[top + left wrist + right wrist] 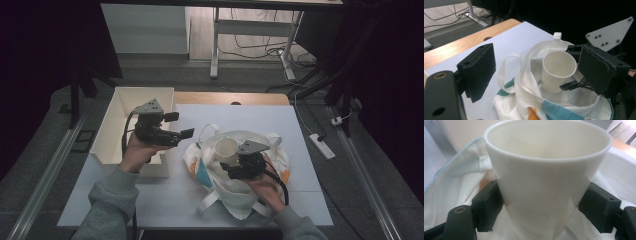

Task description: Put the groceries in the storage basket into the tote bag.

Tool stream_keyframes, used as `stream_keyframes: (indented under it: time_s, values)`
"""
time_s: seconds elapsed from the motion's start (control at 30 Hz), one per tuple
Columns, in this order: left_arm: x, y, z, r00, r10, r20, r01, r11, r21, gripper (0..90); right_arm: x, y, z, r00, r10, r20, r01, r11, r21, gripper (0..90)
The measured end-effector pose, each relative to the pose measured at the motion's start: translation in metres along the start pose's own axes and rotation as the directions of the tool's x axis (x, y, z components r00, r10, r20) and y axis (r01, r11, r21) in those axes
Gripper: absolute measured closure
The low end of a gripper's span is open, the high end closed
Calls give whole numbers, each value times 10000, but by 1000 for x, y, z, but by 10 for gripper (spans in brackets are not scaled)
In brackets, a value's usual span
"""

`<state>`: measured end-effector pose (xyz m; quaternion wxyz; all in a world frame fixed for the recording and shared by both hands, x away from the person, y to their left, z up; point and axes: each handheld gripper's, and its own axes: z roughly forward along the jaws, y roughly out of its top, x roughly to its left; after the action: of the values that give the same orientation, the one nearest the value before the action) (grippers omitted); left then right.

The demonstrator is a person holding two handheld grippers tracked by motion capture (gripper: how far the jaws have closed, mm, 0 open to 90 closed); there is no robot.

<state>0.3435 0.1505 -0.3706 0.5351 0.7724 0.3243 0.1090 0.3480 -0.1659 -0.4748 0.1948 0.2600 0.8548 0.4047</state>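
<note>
The right gripper (pixel 234 169) has its jaws closed on the lower wall of a white cup (pixel 226 149), one pad on each side as the right gripper view shows, with the cup (pixel 547 170) upright and mouth open just ahead of and above the jaws. The cup sits inside the mouth of a cloth bag (pixel 235 192) that lies slumped on the desk (pixel 300 150) beneath the gripper. The left gripper (pixel 179 125) hangs with its jaws wide apart and nothing between them, off to the side of the cup and above the bag's near edge; behind it stands a white bin (pixel 116 120). In its own view the cup (pixel 557 70) and bag (pixel 524 95) lie ahead between its pads. The cup looks stiff, thin-walled and light, with a smooth glossy face that could slide in the pads, and since it tapers downward a loose grip may let it ride up; a firm, level squeeze at mid-height seems safest, and it may chip if knocked. The bag is soft and floppy and will not hold its mouth open unaided; its rim or a strap (pixel 510 67) is the likely place for the free gripper to pinch.
</note>
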Motion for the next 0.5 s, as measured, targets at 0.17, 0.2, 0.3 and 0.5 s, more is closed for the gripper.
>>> stream_keyframes:
  time_s: [0.17, 0.2, 0.3, 0.5]
  values:
    - [2, -1, -2, 9999, 44, -166, -42, 9999, 101, 151, -2, 0, 15, 9999, -30, -128, 34, 9996, 288, 228]
    - [2, -1, -2, 9998, 44, -184, -42, 9999, 109, 151, -2, -1, 17, 9999, -46, -126, 51, 9993, 362, 228]
    - [3, -2, -2, 9998, 22, -212, -19, 9999, 125, 151, -4, -1, 22, 9999, 29, -167, -23, 9993, 384, 227]
    - [5, -3, -3, 9997, 1, -255, 4, 9998, 190, 151, -4, -2, 21, 9996, 28, -276, -13, 9985, 540, 227]
